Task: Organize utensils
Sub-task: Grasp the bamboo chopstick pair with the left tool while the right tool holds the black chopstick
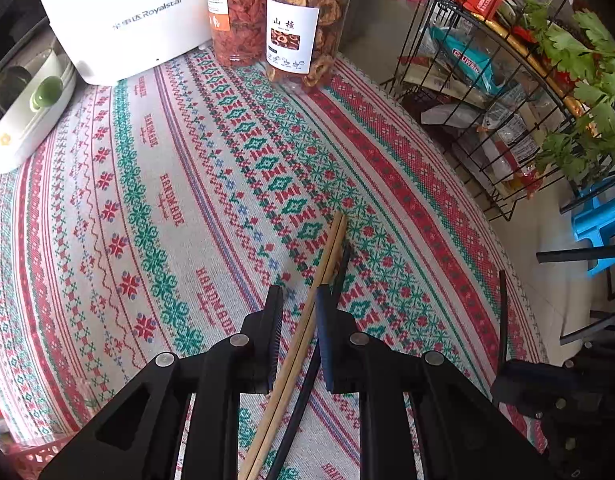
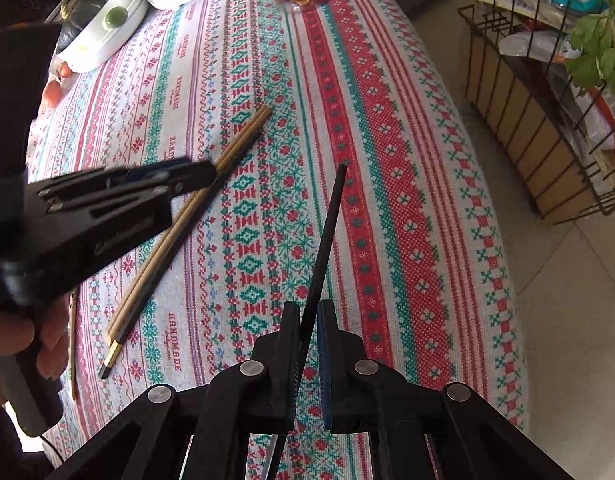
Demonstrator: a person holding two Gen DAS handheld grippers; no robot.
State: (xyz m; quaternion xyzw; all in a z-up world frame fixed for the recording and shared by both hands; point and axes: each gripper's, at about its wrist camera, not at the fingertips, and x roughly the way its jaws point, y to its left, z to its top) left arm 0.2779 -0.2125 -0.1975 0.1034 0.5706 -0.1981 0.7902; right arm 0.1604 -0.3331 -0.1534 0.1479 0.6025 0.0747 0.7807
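A pair of wooden chopsticks point(image 1: 331, 248) point(image 2: 243, 140) lies on the patterned tablecloth point(image 1: 155, 200) with a black chopstick point(image 1: 344, 258) point(image 2: 163, 264) alongside. My left gripper point(image 1: 299, 288) point(image 2: 209, 172) points down over them. Its jaws straddle the wooden pair, which runs slantwise by the right pad, and a gap shows at the left pad. The black stick passes under the right finger. My right gripper point(image 2: 309, 304) is shut on another black chopstick point(image 2: 327, 232) point(image 1: 503, 312), which sticks out forward above the cloth.
At the back stand a white Royalstar cooker point(image 1: 127, 20), two jars of dried fruit point(image 1: 303, 28) and a white dish point(image 1: 35, 108). A black wire rack point(image 1: 487, 92) with packets and greens, and a blue stool point(image 1: 599, 220), stand past the table's right edge. A hand point(image 2: 23, 340) holds the left gripper.
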